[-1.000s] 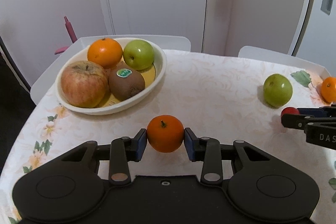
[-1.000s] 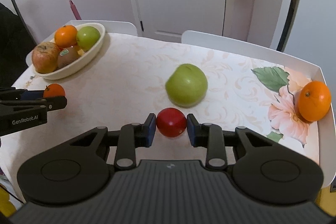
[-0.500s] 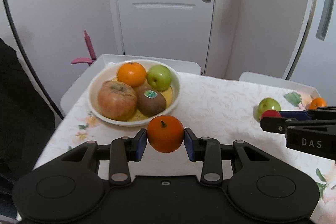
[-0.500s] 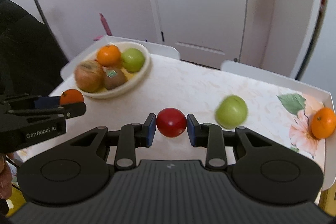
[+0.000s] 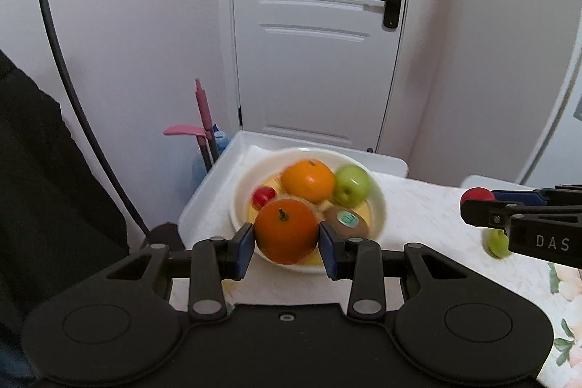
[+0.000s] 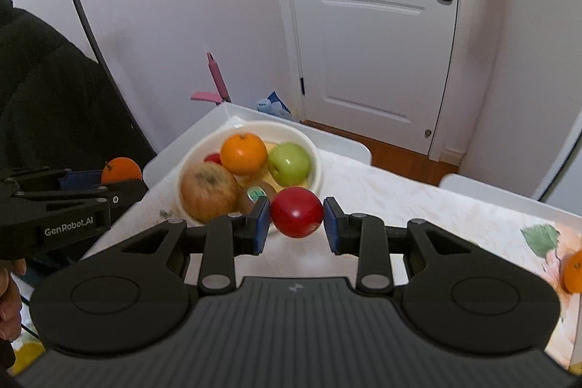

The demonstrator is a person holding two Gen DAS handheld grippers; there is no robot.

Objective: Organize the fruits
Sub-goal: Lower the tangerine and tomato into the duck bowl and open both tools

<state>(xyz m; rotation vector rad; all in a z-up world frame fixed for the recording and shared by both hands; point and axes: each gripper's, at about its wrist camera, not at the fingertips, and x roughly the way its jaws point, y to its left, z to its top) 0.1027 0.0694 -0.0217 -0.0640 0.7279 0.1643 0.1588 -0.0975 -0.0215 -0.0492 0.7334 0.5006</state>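
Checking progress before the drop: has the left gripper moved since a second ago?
Yes. The left gripper, shut on its orange, has lifted off the table and gone toward the bowl; the orange now overlaps the bowl's near rim.

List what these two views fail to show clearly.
- Left wrist view: the big apple in the bowl is hidden behind the held orange; the green apple on the table is mostly covered by the right gripper.
- Right wrist view: the kiwi is partly behind a finger; the far orange is blurred and partly hidden by the gripper body.
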